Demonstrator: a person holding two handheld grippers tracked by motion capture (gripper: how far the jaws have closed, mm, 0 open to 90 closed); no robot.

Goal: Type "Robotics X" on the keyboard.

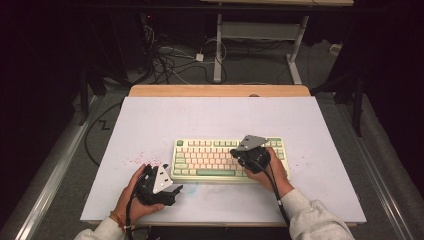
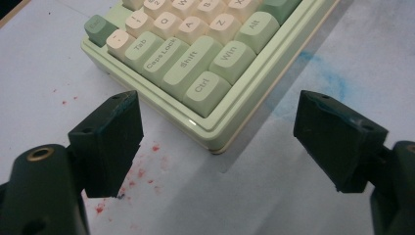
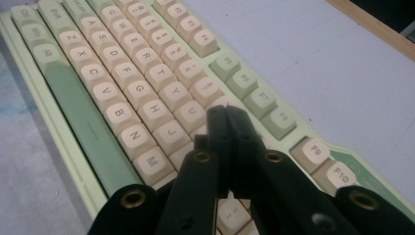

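- Two grippers are at work, and the risks begin with the right gripper (image 3: 226,113): its jaws are pressed fully together with nothing between them, so the closed tip acts like one finger above the keys.
- In my judgement this closed tip is wider than a fingertip. If it comes down a little off centre, it could press two neighbouring keys at once, near the U and J keys, or slip from a rounded keycap.
- If the hand pushes too hard or at an angle, the keyboard (image 1: 205,159) could slide on the smooth surface (image 1: 220,117), because nothing holds it.
- The left gripper (image 2: 219,139) has its jaws wide open and grips nothing. The front left corner of the keyboard, by the Ctrl key (image 2: 206,88), lies just ahead of the gap between them, but the pads do not touch it.
- If the left gripper closes or moves forward carelessly, it could knock this corner and turn the keyboard under the right gripper.
- The keyboard lies flat on the white surface, near the person's edge and a little to the right of the middle. The right hand (image 1: 265,167) hovers above its right part, and the left hand (image 1: 145,192) is just beside its left front corner.
- Red specks (image 2: 147,171) and a blue smear (image 2: 333,81) mark the surface near that corner. I cannot tell whether they are dry.
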